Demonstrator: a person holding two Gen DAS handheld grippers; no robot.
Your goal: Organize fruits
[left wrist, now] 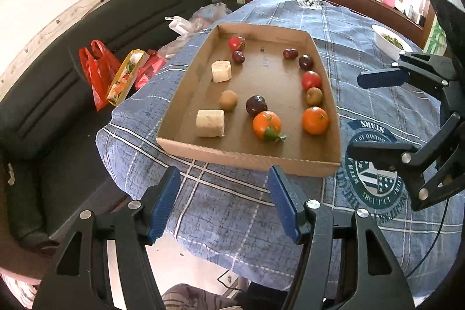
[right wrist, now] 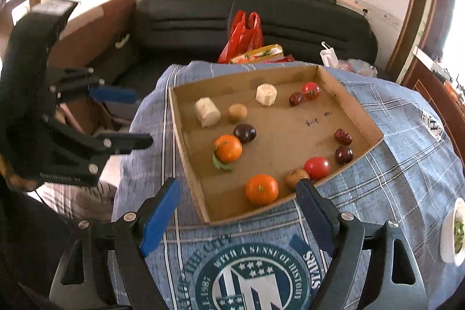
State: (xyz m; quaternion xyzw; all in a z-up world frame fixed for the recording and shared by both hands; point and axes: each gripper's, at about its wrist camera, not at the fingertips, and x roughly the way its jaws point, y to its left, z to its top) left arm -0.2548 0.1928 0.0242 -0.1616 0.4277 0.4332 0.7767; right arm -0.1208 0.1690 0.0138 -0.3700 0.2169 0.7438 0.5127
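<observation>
A: Where's your left tool (left wrist: 223, 202)?

B: Over the near edge of the surface (left wrist: 232, 208), short of the tray (left wrist: 250, 157). Its blue pads stand wide apart w/ nothing btwn them.

A: And your right tool (right wrist: 238, 211)?

B: Also spread wide, empty. In its own view the right pad (right wrist: 315, 211) overlaps the tray's near corner, by the kiwi (right wrist: 295, 177). From the left cam you see it hanging off to the tray's right, clear of the fruit.

A: Fruit?

B: All inside the tray. Along the right wall, near to far: orange (left wrist: 315, 120), kiwi, tomato (left wrist: 311, 80), plum (left wrist: 305, 62), date (left wrist: 290, 53). Mid-tray you've got a leafy orange (left wrist: 266, 124) touching a dark plum (left wrist: 256, 105), w/ a 2nd kiwi (left wrist: 228, 100) just beside. Left side: two pale chunks (left wrist: 210, 123), can't tell what they are. Far-left corner: a tomato w/ stem (left wrist: 236, 43) and another date (left wrist: 238, 56) next to it.

A: Around the tray?

B: Blue plaid cloth (left wrist: 377, 28) under it, white bowl (left wrist: 389, 41) far right, red bags (left wrist: 97, 69) on the sofa (left wrist: 58, 112).
</observation>
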